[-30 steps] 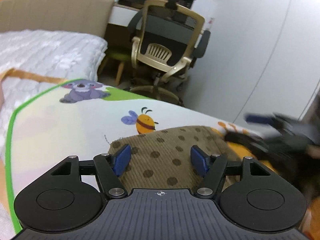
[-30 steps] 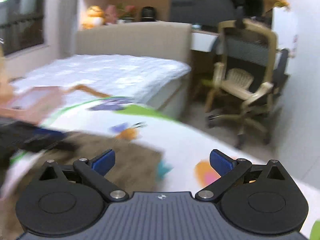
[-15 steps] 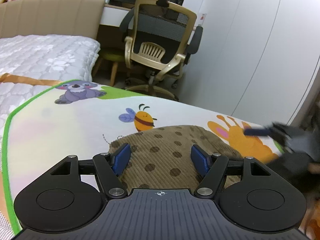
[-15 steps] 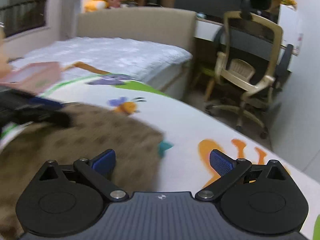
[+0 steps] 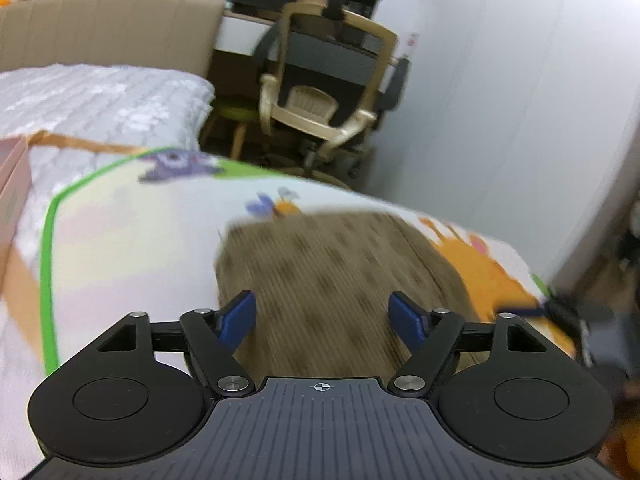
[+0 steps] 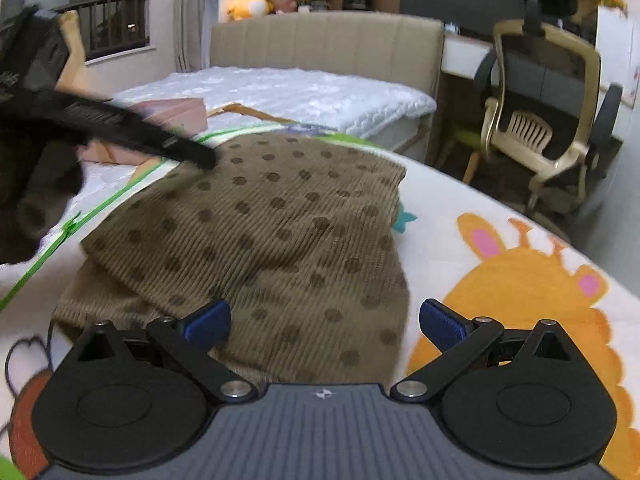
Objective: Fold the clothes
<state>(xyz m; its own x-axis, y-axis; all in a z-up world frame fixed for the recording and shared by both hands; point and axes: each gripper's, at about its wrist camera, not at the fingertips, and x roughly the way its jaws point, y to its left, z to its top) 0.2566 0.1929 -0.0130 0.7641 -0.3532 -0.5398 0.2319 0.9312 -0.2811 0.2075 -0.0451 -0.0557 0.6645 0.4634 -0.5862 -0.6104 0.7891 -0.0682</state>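
Note:
A brown ribbed garment with dark dots (image 6: 276,232) lies folded on a cartoon-print mat (image 6: 500,280). In the left wrist view the same garment (image 5: 332,280) is blurred by motion and sits between and beyond the fingers. My left gripper (image 5: 323,318) is open above its near edge, holding nothing. My right gripper (image 6: 325,322) is open too, low over the garment's near right part. The left gripper (image 6: 120,128) shows as a dark blurred shape at the garment's far left edge. The right gripper (image 5: 560,316) appears blurred at the right of the left wrist view.
A bed with a white quilt (image 6: 280,92) and beige headboard (image 6: 328,40) lies behind the mat. An office chair (image 6: 548,120) stands by a desk at the right. A pink box (image 5: 12,192) rests on the bed at the left. White wardrobe doors (image 5: 520,100) rise at the right.
The left gripper has drawn back and risen, so more of the garment shows ahead of it. The right gripper has swung left over the garment. Both stayed open.

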